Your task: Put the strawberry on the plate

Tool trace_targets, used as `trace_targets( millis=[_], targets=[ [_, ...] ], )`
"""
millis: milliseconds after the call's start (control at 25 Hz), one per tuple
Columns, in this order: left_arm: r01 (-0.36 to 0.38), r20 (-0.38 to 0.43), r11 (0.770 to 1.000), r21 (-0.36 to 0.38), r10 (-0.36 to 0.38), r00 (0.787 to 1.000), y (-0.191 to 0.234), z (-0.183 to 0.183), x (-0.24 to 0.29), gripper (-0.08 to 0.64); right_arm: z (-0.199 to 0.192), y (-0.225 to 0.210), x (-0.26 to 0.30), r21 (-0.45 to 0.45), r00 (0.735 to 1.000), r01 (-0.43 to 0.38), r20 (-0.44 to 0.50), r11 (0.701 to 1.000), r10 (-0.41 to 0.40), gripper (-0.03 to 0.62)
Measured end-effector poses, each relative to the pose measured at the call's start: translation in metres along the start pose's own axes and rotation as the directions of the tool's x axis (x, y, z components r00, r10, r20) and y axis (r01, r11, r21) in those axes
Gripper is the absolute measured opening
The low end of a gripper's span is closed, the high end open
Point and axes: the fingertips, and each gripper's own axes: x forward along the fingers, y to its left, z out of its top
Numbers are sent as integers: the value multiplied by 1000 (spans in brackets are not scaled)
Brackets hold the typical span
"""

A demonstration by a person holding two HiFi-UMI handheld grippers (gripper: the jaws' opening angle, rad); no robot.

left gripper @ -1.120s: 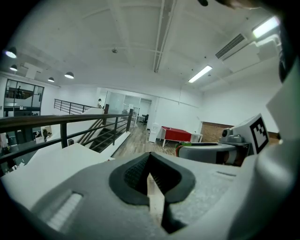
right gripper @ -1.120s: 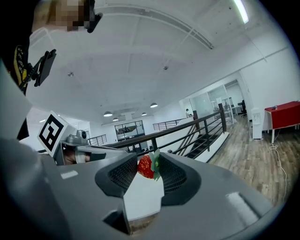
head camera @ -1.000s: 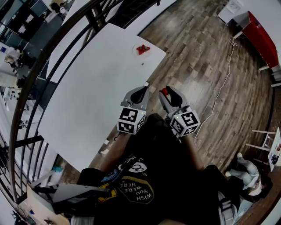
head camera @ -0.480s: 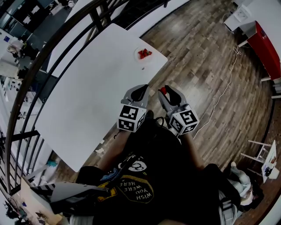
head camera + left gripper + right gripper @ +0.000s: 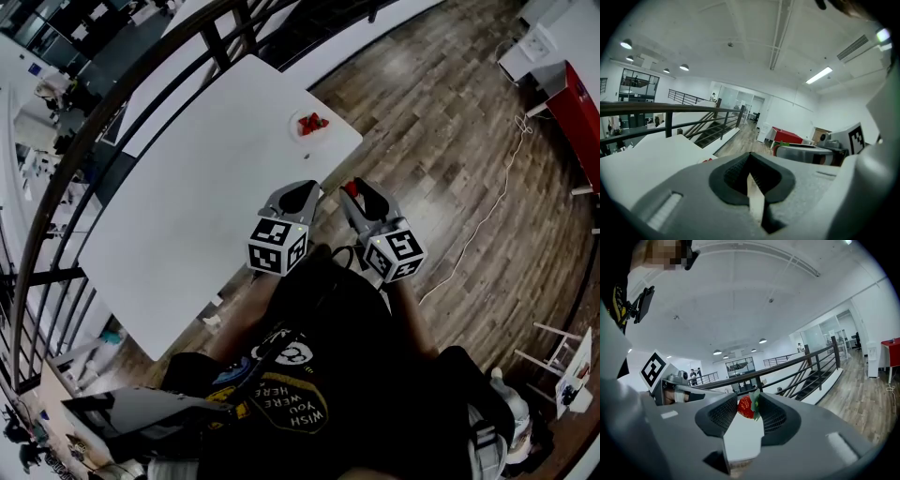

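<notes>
Open loft space with a brown wood-plank floor and a black metal railing running past the far side of a white rectangular table. A small round white plate sits near the table's far right corner and has red berries on it. Both grippers are held side by side close to the person's chest, at the table's near right edge and well apart from the plate. The left gripper points toward the table. In the left gripper view its black pads are pressed together at the tips with nothing between them, only a thin pale sliver lower down. The right gripper sits just beside it, over the floor off the table edge. In the right gripper view its jaws pinch a red strawberry with a green leafy top at the tips, leaves toward the right pad. The strawberry also shows in the head view as a red spot at the jaw tips. It is in the air, not on the plate. A red cabinet stands at the right edge of the room, and a thin white cable trails across the floor. The person wears a black shirt with yellow print.
</notes>
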Motion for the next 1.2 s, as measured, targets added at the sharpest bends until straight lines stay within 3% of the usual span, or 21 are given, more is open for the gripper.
trace_targets(
  millis=[200, 400, 720, 1200],
  targets=[
    [-40, -5, 999, -2, 40, 999, 5, -4, 6, 5, 1, -14, 5, 9, 1000, -20, -4, 1000, 20, 150],
    [-34, -11, 998, -45, 33, 999, 13, 0, 17, 5, -1, -24, 15, 31, 999, -21, -24, 999, 22, 150],
    [-39, -17, 999, 21, 39, 999, 40, 20, 36, 5, 9, -35, 49, 25, 999, -2, -36, 1000, 3, 150],
    [-6, -21, 1000, -6, 5, 1000, 98, 33, 57, 5, 1, -44, 107, 23, 995, 43, -94, 999, -41, 150]
  ],
)
